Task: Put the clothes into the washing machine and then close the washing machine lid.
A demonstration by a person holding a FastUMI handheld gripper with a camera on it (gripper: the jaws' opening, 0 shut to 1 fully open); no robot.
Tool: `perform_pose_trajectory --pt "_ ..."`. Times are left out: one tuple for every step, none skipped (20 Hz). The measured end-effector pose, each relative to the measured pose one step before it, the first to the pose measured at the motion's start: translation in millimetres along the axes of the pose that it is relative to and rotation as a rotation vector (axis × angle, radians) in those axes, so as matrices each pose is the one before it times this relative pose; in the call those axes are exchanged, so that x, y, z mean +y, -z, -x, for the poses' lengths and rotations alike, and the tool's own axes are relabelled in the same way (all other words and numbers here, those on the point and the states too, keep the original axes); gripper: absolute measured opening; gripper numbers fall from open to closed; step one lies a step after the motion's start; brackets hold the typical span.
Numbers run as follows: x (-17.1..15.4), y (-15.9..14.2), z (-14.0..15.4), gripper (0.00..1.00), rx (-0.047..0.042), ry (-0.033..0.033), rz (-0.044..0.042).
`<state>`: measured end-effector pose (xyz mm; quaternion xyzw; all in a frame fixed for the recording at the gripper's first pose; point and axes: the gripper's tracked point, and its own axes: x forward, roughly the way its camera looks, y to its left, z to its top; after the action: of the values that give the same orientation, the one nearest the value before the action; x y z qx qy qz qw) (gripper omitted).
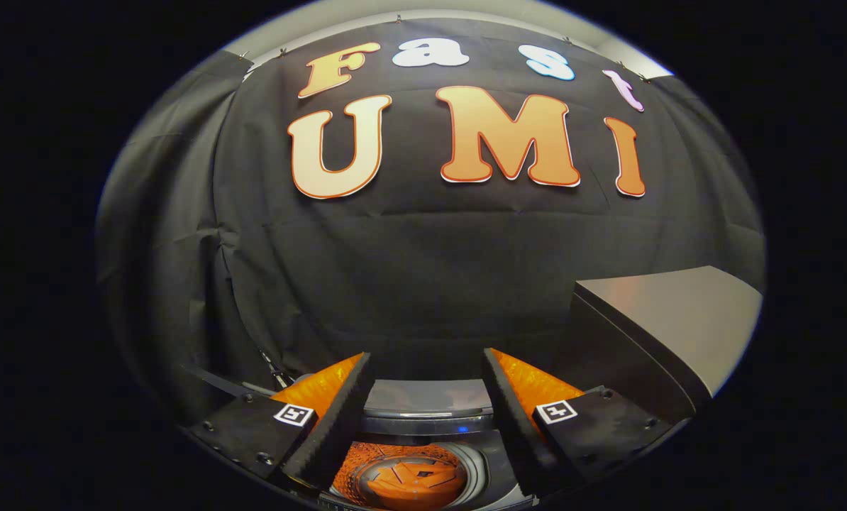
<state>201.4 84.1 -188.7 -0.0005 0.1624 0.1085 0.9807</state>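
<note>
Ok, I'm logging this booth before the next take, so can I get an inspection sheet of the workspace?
Surface: grey box top to the right of the fingers, bare.
Job's things: washing machine below the fingers, lid open, orange drum visible; no clothes seen.
Clutter: nothing seen.
Grippers: tool open, fingers apart above the drum, holding nothing.
Cables: thin dark rod or cable left of the fingers; cannot tell which.
Surroundings: black cloth wall behind the machine.
</note>
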Motion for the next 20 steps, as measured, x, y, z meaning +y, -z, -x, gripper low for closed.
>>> perform_pose_trajectory --pt "0.02 2.75 2.44 0.98 -0.0036 0.00179 -0.00061" --pt "0.07 1.86 2.58 0.98 -0.00274 0.0013 0.00132" --pt "-0.3 3.18 2.01 0.98 0.00356 0.00321 -0.00041" --pt "-0.92 4.55 1.66 0.98 0.00308 0.00277 -0.00202" --pt "-0.46 3.67 2.96 0.98 0.00253 0.00414 -0.0014" --pt "-0.62 4.68 1.96 0.98 0.00476 0.00554 0.00047" --pt "-2.82 11.71 -0.65 0.98 0.02594 0.01018 -0.00091" --pt "-2.63 18.22 1.12 0.97 0.05298 -0.00041 -0.01413" --pt "-0.1 15.86 1.37 0.99 0.03617 -0.00343 -0.03799" --pt "-1.82 9.81 -0.61 0.99 0.00107 -0.00416 -0.03484" --pt "-4.88 7.74 2.85 0.99 0.00339 0.01093 -0.00707" --pt "-0.59 1.33 0.2 0.99 0.00265 0.00565 0.00753" --pt "-0.05 -0.23 0.13 0.99 0.00344 0.00254 0.01044" --pt "0.08 0.69 1.76 0.98 0.00122 -0.0042 0.00853" --pt "1.84 -1.7 -0.42 0.98 -0.001 -0.00296 0.00572" --pt "0.97 -4.5 3.75 0.98 -0.00281 -0.00399 0.00508" --pt "1.56 -6.05 3.01 0.99 -0.01269 -0.00429 0.00295" --pt "3.92 -8.41 3.88 0.98 -0.01618 -0.00572 0.00693" --pt "4.28 -9.39 3.86 0.98 -0.01339 -0.0086 0.00955" --pt "2.92 -8.3 4.61 0.98 -0.01008 -0.00589 0.00892"
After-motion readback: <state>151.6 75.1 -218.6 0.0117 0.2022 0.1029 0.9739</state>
